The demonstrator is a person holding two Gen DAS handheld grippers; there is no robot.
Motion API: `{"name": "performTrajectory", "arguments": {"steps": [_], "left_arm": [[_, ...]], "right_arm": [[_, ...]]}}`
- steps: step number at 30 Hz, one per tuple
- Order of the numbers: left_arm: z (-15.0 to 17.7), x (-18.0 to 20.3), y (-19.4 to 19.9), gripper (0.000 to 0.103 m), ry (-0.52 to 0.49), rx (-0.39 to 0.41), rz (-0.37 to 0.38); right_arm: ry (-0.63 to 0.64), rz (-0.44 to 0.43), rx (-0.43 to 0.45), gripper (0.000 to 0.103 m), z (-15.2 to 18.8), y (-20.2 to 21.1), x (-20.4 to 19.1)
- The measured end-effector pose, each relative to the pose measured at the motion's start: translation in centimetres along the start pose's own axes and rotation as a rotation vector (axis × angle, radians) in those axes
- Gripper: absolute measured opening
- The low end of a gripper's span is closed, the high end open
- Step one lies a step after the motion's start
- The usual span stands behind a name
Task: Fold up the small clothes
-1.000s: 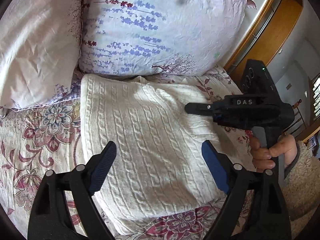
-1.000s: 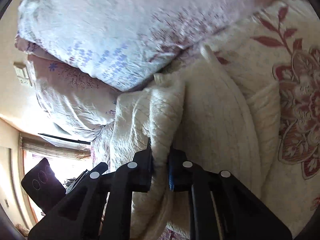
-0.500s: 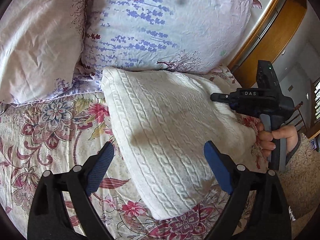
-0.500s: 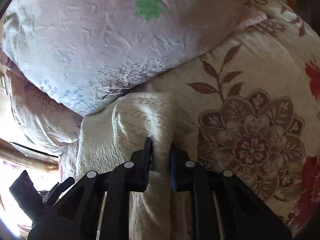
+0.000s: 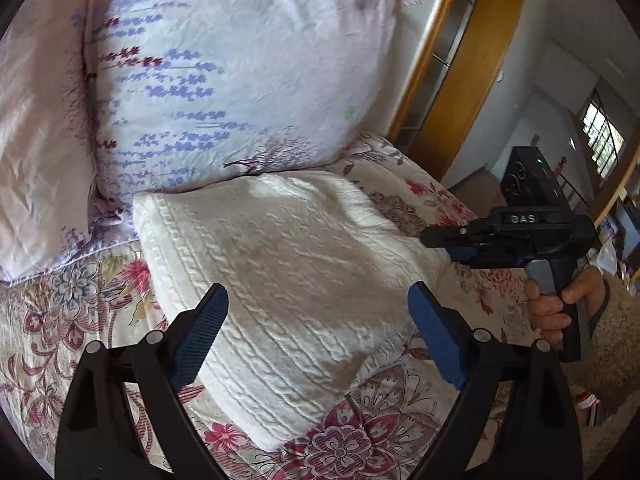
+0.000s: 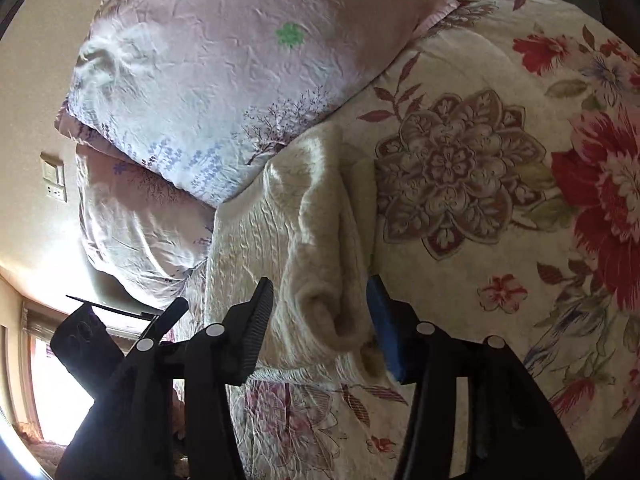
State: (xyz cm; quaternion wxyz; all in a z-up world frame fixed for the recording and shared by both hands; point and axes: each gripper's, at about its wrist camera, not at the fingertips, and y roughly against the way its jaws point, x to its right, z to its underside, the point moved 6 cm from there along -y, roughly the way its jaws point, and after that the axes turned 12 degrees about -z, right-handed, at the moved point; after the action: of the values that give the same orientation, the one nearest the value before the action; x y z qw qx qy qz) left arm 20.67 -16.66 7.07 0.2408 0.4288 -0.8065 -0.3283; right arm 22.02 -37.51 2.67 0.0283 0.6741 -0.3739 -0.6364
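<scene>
A folded cream cable-knit sweater (image 5: 280, 280) lies on the floral bedspread (image 5: 72, 320), its far edge against the pillows. My left gripper (image 5: 316, 332) is open and empty, hovering above the sweater's near half. My right gripper (image 6: 320, 320) is open, its jaws standing on either side of the sweater's (image 6: 316, 232) thick folded edge. It also shows in the left wrist view (image 5: 452, 246) at the sweater's right edge, held by a hand.
Two lavender-print pillows (image 5: 224, 72) lean behind the sweater. A wooden door frame (image 5: 452, 72) stands at the back right. The bed's right edge drops to a beige rug (image 5: 616, 340). The floral bedspread (image 6: 500, 200) spreads right of the sweater.
My right gripper was shut on the sweater's edge and has opened, letting the fabric go. The sweater has settled onto the bed. The left gripper stayed open.
</scene>
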Motion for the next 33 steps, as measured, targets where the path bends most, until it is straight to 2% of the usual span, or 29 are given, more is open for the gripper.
{"name": "performTrajectory", "arguments": {"steps": [1, 4, 8, 12, 14, 17, 20, 23, 24, 26, 30, 32, 33], "left_arm": [[0.3, 0.5, -0.2, 0.091, -0.041, -0.001, -0.015], [1.3, 1.0, -1.2, 0.091, -0.105, -0.038, -0.035], [2.5, -0.6, -1.5, 0.091, -0.063, -0.08, -0.027], [3.0, -2.1, -1.6, 0.091, -0.041, -0.094, -0.066], [3.1, -2.6, -1.2, 0.091, -0.023, -0.097, -0.076], [2.7, -4.0, 0.4, 0.091, 0.031, -0.052, -0.104], [2.4, -6.7, 1.9, 0.091, 0.113, -0.013, -0.169], [2.3, -8.4, 3.2, 0.091, 0.133, 0.016, -0.253], [2.4, -8.9, 3.6, 0.091, 0.138, 0.022, -0.277], [2.4, -9.6, 4.1, 0.091, 0.166, 0.031, -0.315], [2.2, -10.4, 4.4, 0.091, 0.198, 0.027, -0.354], [2.3, -10.6, 4.4, 0.091, 0.199, 0.023, -0.364], [2.3, -10.7, 4.4, 0.091, 0.201, 0.023, -0.365]], "right_arm": [[0.0, -0.004, -0.01, 0.017, 0.3, -0.6, -0.1], [0.043, 0.014, -0.008, 0.013, 1.3, -1.1, -1.2], [0.041, 0.045, -0.015, 0.012, 2.7, -0.4, -1.2], [0.007, 0.11, -0.018, 0.012, 4.0, -0.5, 0.7], [0.017, 0.104, 0.007, 0.013, 3.8, -0.5, 0.4], [0.102, 0.098, 0.06, 0.024, 3.0, 0.5, -2.1], [0.2, -0.02, 0.072, 0.048, 3.0, 0.6, -5.8], [0.212, -0.205, -0.062, 0.049, 5.0, -2.2, -8.4], [0.213, -0.223, -0.117, 0.049, 6.0, -3.6, -8.9], [0.227, -0.223, -0.202, 0.049, 7.9, -6.3, -9.3], [0.102, -0.226, -0.355, 0.048, 10.8, -11.0, -7.7], [0.098, -0.206, -0.364, 0.045, 10.8, -12.0, -7.2], [0.108, -0.203, -0.338, 0.044, 10.3, -12.2, -7.1]]}}
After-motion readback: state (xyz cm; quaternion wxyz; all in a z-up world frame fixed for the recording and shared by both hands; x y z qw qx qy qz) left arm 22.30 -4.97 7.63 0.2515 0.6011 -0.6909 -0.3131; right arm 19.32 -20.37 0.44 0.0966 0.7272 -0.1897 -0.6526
